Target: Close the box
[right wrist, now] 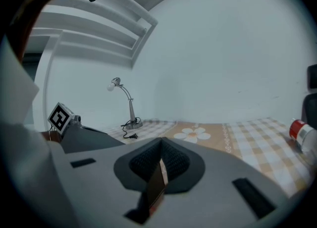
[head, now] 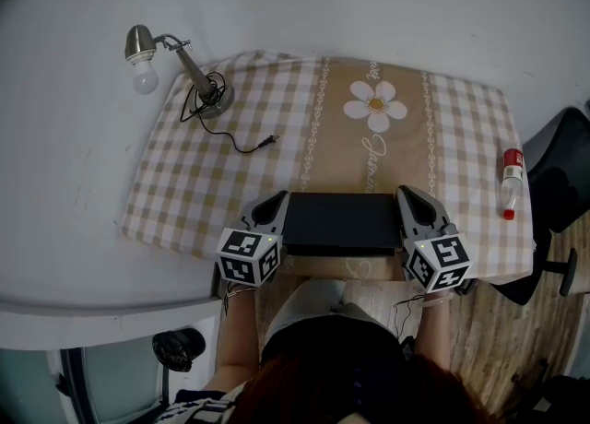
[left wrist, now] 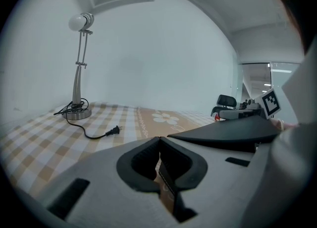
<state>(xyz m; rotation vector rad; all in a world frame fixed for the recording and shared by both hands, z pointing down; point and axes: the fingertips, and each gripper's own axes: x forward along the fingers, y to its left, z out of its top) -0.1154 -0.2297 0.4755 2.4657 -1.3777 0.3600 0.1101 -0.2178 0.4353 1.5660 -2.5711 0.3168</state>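
Soft, even, cool light fills all 3 views, with no hard glare. In the head view the lamp (head: 175, 63) at the table's (head: 184, 192) far left corner throws only a faint shadow, and the black box (head: 341, 221) at the near edge shows little detail. Wide-angle bending curves the table's edges. Dark corners ring both gripper views, where the left gripper (left wrist: 158, 145) and right gripper (right wrist: 161, 147) look dim and soft.

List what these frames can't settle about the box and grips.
Head view: a dark top covers whatever the box holds.
Gripper views: the thin brown panel clamped in the right gripper, and likewise in the left gripper, could be flap or wall; gripper bodies hide the rest.
Head view: the bottle label is too small.
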